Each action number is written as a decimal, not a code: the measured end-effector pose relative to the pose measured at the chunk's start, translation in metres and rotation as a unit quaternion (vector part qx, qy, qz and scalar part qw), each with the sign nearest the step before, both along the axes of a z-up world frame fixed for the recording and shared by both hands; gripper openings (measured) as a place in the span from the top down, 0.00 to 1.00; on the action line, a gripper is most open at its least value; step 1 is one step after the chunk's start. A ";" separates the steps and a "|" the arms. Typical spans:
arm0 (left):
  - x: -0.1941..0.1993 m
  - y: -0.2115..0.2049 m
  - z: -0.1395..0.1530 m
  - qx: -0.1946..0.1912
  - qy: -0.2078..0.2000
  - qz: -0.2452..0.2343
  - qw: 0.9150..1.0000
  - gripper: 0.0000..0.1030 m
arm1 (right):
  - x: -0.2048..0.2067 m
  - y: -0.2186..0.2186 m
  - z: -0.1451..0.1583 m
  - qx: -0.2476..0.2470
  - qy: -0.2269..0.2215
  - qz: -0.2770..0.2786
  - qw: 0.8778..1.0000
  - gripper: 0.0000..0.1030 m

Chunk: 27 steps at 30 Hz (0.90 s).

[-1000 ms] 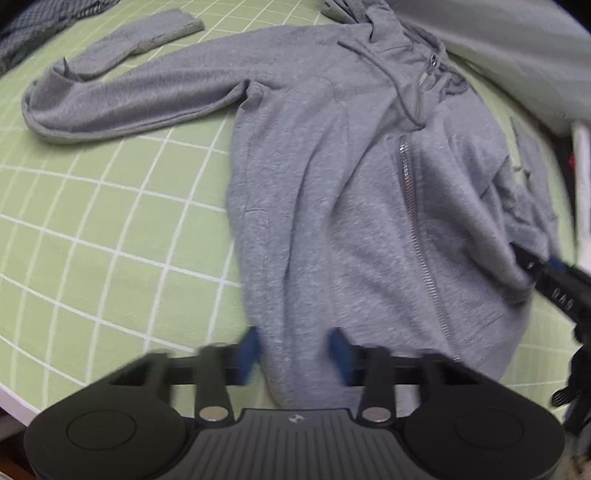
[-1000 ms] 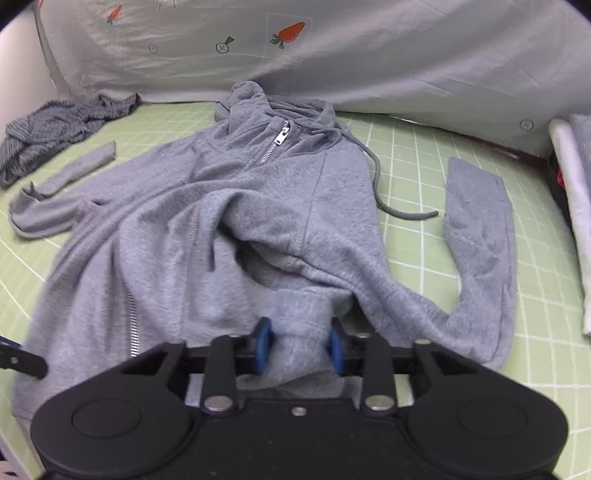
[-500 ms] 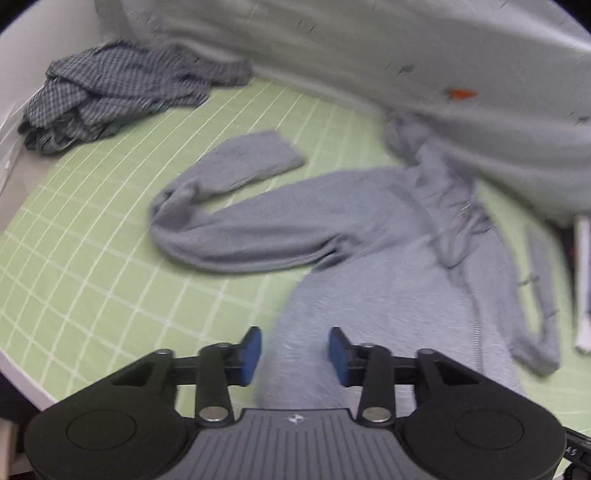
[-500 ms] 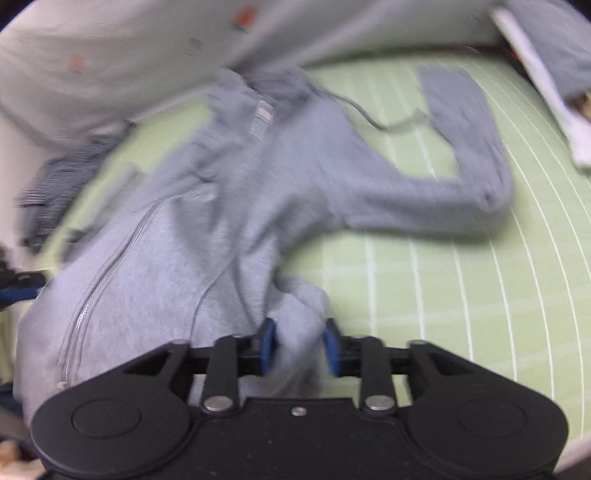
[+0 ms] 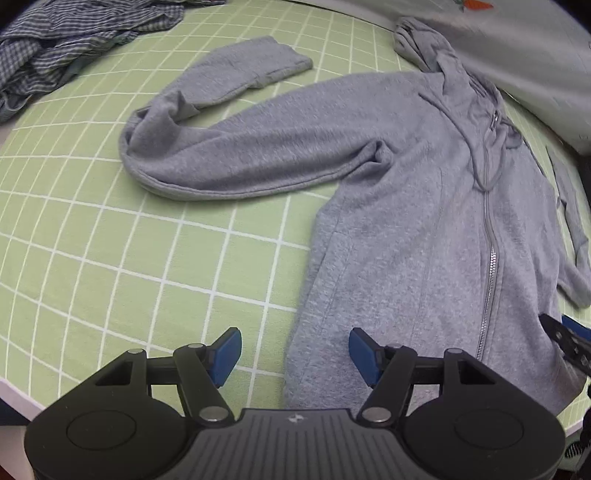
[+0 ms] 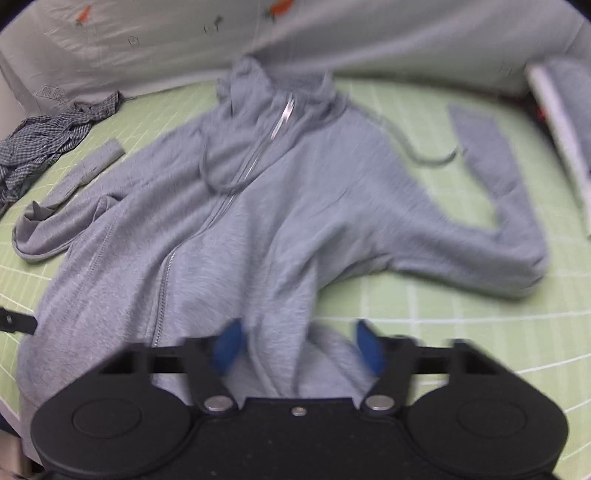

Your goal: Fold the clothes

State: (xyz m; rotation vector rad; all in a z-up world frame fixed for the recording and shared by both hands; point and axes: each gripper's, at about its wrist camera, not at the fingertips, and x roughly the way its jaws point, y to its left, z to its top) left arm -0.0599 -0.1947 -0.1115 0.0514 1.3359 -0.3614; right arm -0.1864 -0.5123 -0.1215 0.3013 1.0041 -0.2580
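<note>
- Left tongs (image 5: 293, 350): pads spread wide after just opening, nothing held; the hoodie (image 5: 406, 229) hem lies between them, untouched.
- Hoodie: grey, zipped, flat on the green gridded bench (image 5: 110, 240), both sleeves bent outward.
- Right tongs (image 6: 295, 345): pads apart, slightly narrowing, hem cloth loose between them.
- Judged step: spreading is finished; next, grip a sleeve and fold inward.

I seem to be in a bedroom: green checked bedsheet (image 5: 110, 258), carrot-print duvet (image 6: 332, 33) at twelve o'clock.
</note>
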 end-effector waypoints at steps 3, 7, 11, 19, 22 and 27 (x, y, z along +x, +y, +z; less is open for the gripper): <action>0.004 0.001 0.000 -0.007 0.001 -0.009 1.000 0.37 | 0.005 0.000 0.015 0.050 -0.012 0.009 0.999 0.92; 0.014 0.011 0.007 -0.028 -0.007 0.008 1.000 0.37 | -0.009 -0.021 0.072 0.222 -0.143 -0.035 0.964 0.92; 0.020 0.019 0.009 -0.041 -0.004 0.028 0.999 0.37 | -0.014 -0.053 0.073 0.138 -0.138 -0.108 0.975 0.91; 0.006 0.017 0.000 -0.055 0.015 0.020 0.998 0.29 | -0.035 -0.055 0.030 0.078 -0.070 -0.182 0.978 0.32; -0.003 0.011 -0.009 -0.062 0.030 0.012 0.998 0.29 | -0.045 -0.054 0.016 0.031 -0.032 -0.175 0.984 0.25; -0.012 -0.002 -0.016 -0.073 0.030 -0.005 0.997 0.29 | -0.053 -0.058 -0.001 0.030 -0.035 -0.131 0.990 0.19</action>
